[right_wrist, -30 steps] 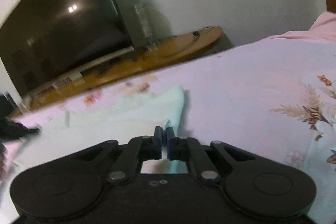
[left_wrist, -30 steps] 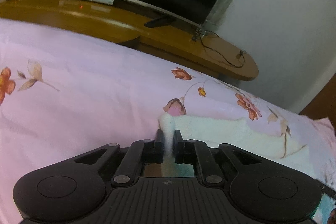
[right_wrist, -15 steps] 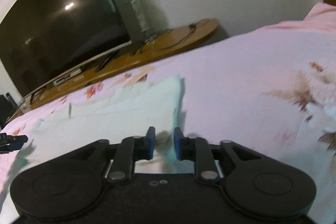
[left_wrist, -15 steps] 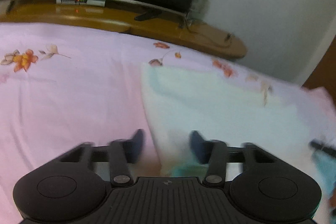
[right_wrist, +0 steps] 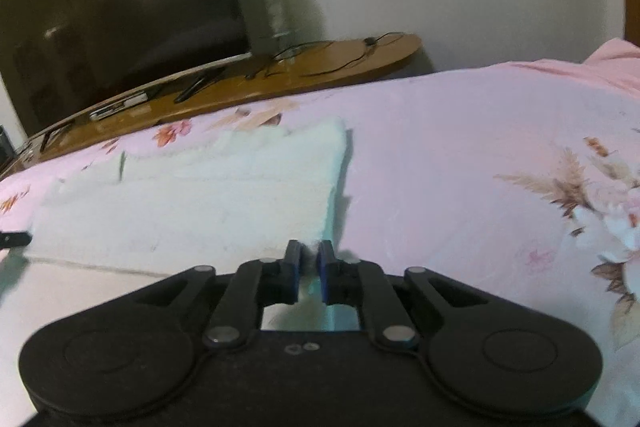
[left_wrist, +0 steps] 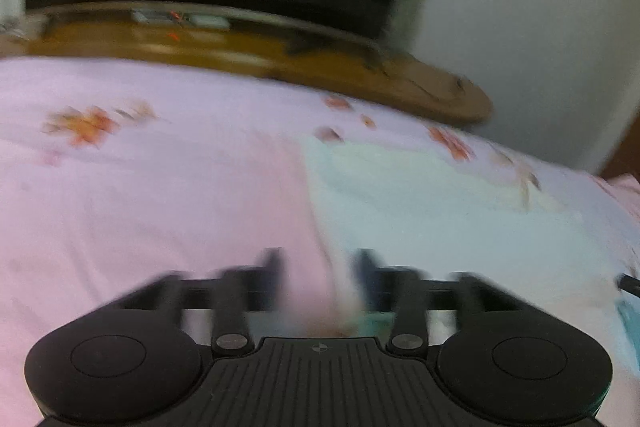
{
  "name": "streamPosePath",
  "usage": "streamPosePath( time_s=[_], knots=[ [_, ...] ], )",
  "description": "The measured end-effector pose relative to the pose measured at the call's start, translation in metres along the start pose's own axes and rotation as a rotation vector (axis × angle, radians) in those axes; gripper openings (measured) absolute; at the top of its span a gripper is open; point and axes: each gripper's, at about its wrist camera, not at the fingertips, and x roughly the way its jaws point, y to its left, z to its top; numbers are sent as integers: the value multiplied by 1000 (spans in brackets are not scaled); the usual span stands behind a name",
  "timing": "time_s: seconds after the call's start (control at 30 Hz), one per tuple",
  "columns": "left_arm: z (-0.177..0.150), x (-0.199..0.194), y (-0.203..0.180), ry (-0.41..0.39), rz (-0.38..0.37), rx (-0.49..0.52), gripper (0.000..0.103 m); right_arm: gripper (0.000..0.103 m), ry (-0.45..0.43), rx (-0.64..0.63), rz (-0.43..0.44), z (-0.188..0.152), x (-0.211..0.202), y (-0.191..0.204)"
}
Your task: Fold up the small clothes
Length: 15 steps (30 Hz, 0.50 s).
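Left gripper (left_wrist: 318, 267) blurred, apart, pale cloth (right_wrist: 192, 195) edges smeared

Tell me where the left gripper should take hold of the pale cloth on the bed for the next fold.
Probably the near left corner of the pale cloth, approached low from the near side. That long left edge lies flat on the pink bedsheet, right ahead of the open left gripper. The right gripper sits at the near right corner, so the grips would match.

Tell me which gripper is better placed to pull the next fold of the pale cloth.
Right. The right gripper sits nearly closed on the pale cloth's near corner; the left gripper is open, holding nothing.
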Motion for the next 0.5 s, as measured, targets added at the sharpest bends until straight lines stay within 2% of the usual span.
streamPosePath(
  time_s=[0.07, 0.17, 0.27, 0.33, 0.37, 0.4, 0.5],
  knots=[
    [5, -10, -1, -62, 8, 5, 69, 16, -39, 18, 19, 4, -8, -1],
    [17, -4, -17, -87, -48, 47, 69, 16, -68, -2, 46, 11, -4, 5],
    [23, 23, -38, -75, -98, 93, 69, 16, -62, -18, 63, 22, 15, 16],
    [21, 48, -42, -10, -125, 83, 69, 16, -42, -29, 67, 22, 30, 22],
    [16, 59, -42, 17, -115, 85, 69, 14, -14, -34, 59, 21, 38, 23],
    [12, 60, -42, -12, -114, 108, 69, 12, 27, -47, 31, 19, 47, 24],
    [16, 50, -44, -2, -103, 153, 69, 12, 37, -46, 15, 20, 45, 19]
  ],
)
